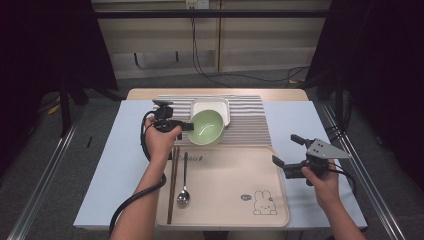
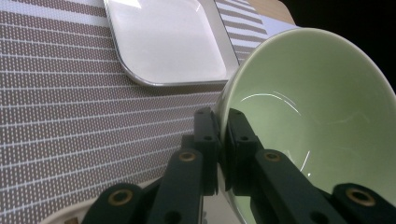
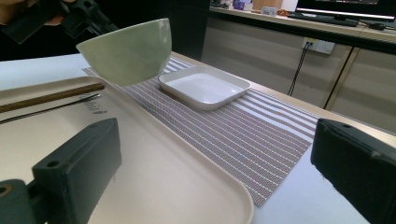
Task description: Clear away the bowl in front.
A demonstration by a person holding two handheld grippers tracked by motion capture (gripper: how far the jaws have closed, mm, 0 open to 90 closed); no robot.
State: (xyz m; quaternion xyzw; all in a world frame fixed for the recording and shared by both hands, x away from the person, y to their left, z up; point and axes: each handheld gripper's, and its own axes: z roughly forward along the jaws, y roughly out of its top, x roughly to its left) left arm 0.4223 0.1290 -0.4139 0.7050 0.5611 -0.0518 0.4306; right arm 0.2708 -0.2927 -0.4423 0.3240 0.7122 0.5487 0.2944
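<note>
The left gripper (image 1: 188,126) is sitting just left of centre in the high view, its 2 jaws pinching the near-left rim of the green bowl (image 1: 205,127). In the left gripper view the jaws are pressing together on that thin rim, 1 inside the bowl and 1 outside. In the right gripper view the bowl is hanging in the upper left of the frame, tilted and lifted clear of the striped mat (image 1: 250,122), with open air under its base.

The bowl is overlapping the lower left corner of the white square dish (image 1: 216,106) in the high view; the right gripper view is showing a gap between them, the dish lying flat on the mat behind and below the bowl.

The beige tray (image 1: 235,175) is filling the lower centre of the high view, its far edge running just beside the mat's near edge. The chopsticks (image 1: 172,184) and the spoon (image 1: 183,194) are lying along its left side, leaving the tray's middle and right bare apart from a printed rabbit.

The right gripper (image 1: 286,152) is hovering at the tray's right edge, its jaws spread wide with nothing between them.
</note>
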